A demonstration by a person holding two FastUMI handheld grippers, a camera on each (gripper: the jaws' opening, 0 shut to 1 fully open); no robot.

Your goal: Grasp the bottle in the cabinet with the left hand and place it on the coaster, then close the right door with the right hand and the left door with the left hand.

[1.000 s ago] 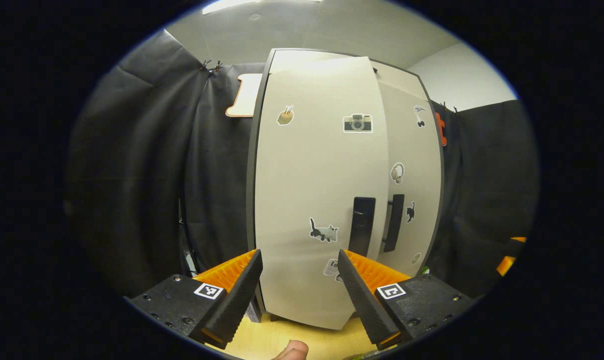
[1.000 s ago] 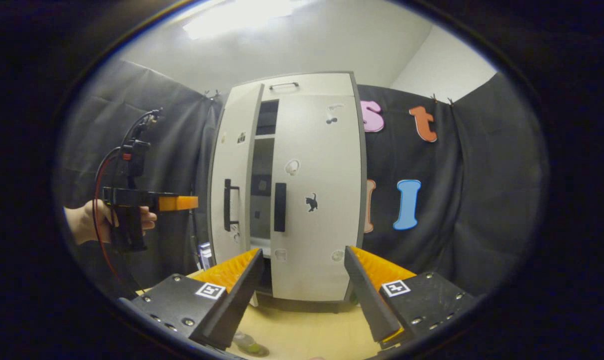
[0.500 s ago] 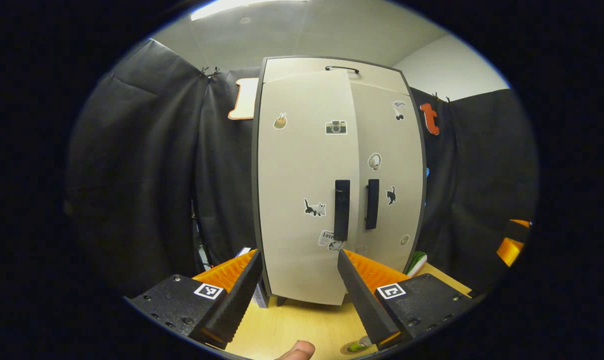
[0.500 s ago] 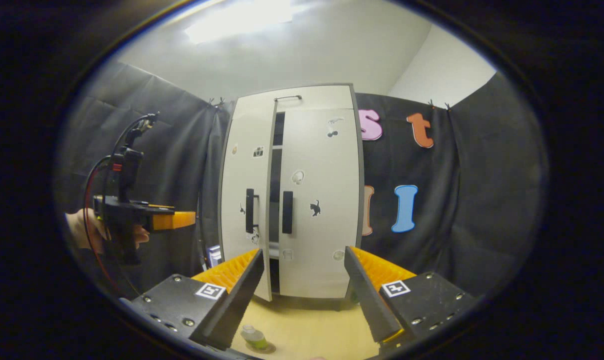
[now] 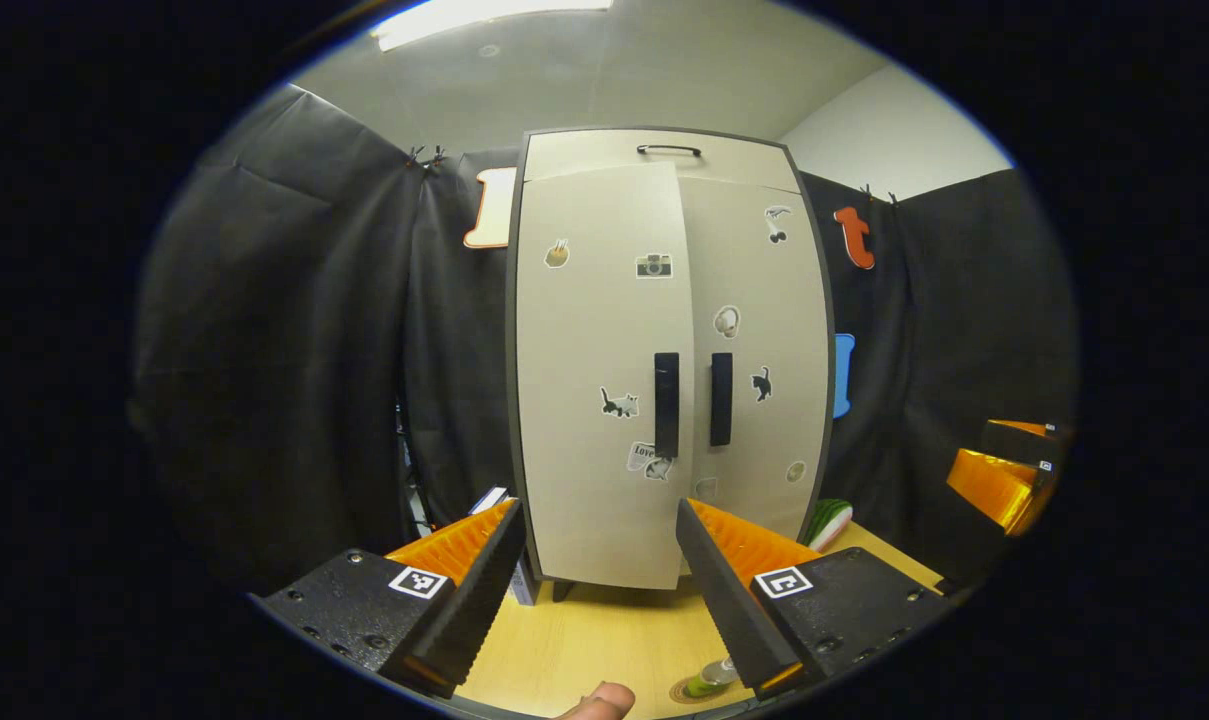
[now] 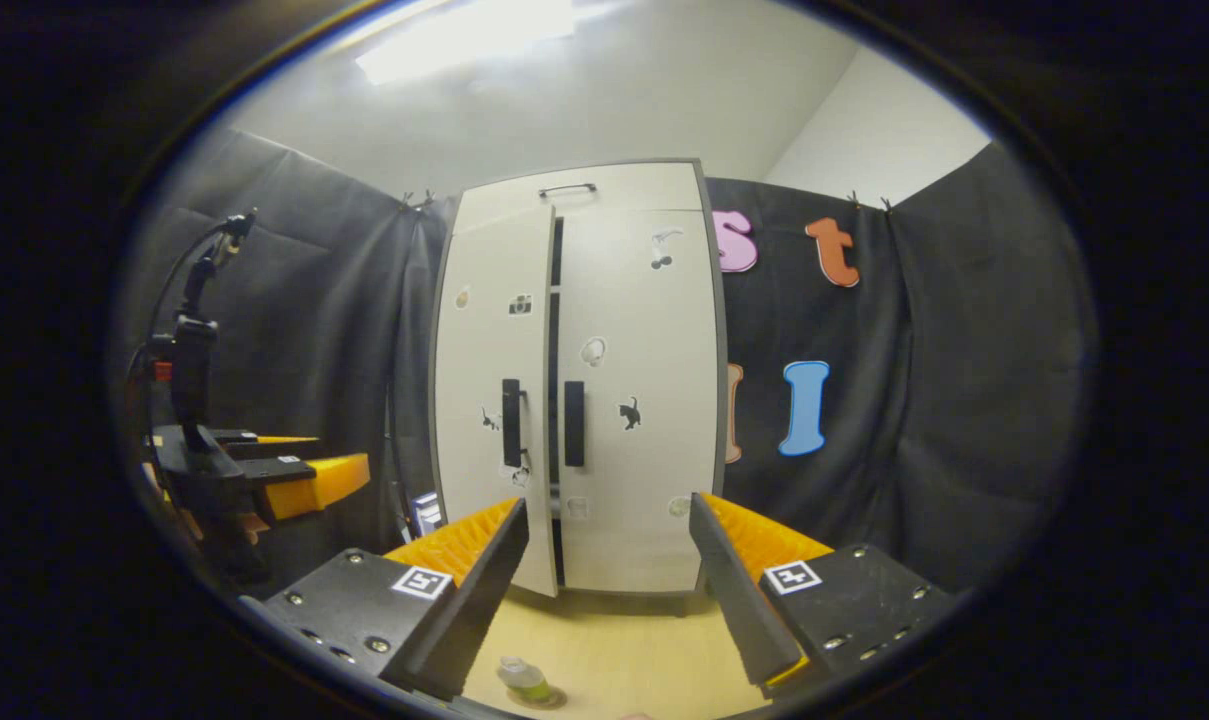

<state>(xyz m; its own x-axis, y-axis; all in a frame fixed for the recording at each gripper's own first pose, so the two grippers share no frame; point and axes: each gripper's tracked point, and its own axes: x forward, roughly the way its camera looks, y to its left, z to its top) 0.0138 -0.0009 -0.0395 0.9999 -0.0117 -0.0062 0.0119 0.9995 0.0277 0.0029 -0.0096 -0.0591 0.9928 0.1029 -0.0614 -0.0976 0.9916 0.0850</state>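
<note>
Left gripper view: facing the cabinet (image 5: 664,350) front-on from low above the table (image 5: 594,640), not close. Right gripper view: same cabinet (image 6: 584,380), seen slightly from its right, similarly far. Shared: cabinet front, table, bottle (image 6: 522,678).

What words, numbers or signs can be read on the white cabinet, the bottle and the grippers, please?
None reads clearly.
Small sticker low on the white two-door cabinet, left door: lettering too blurred.
Small clear plastic bottle of green liquid: any label too small.
Square black-and-white marker on the left gripper: pattern, no words.
</note>
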